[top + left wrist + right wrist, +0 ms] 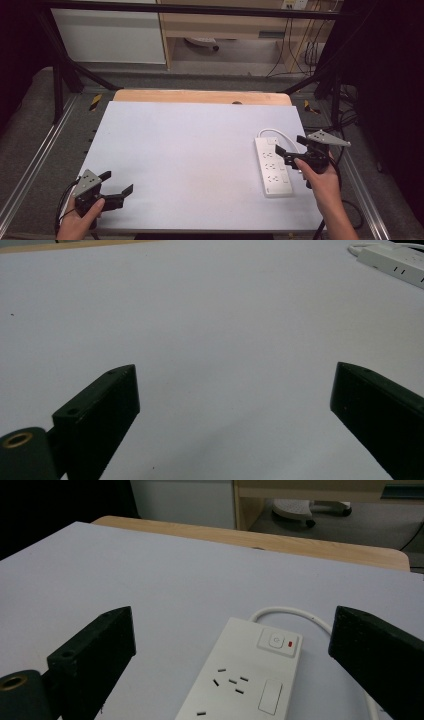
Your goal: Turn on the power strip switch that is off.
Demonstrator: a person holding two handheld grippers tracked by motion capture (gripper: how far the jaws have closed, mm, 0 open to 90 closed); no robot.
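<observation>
Here, the white power strip (271, 166) lies at the right side of the counter (190, 155), just left of the right claw (291, 150), whose jaws stand apart, empty. The left claw (116, 184) hovers wide apart near the left corner, well away.

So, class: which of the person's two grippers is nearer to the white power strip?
The right. The right gripper hovers open at the power strip, its jaws over the strip's right edge. The left gripper sits open at the table's near left corner, far across the table from it.
</observation>
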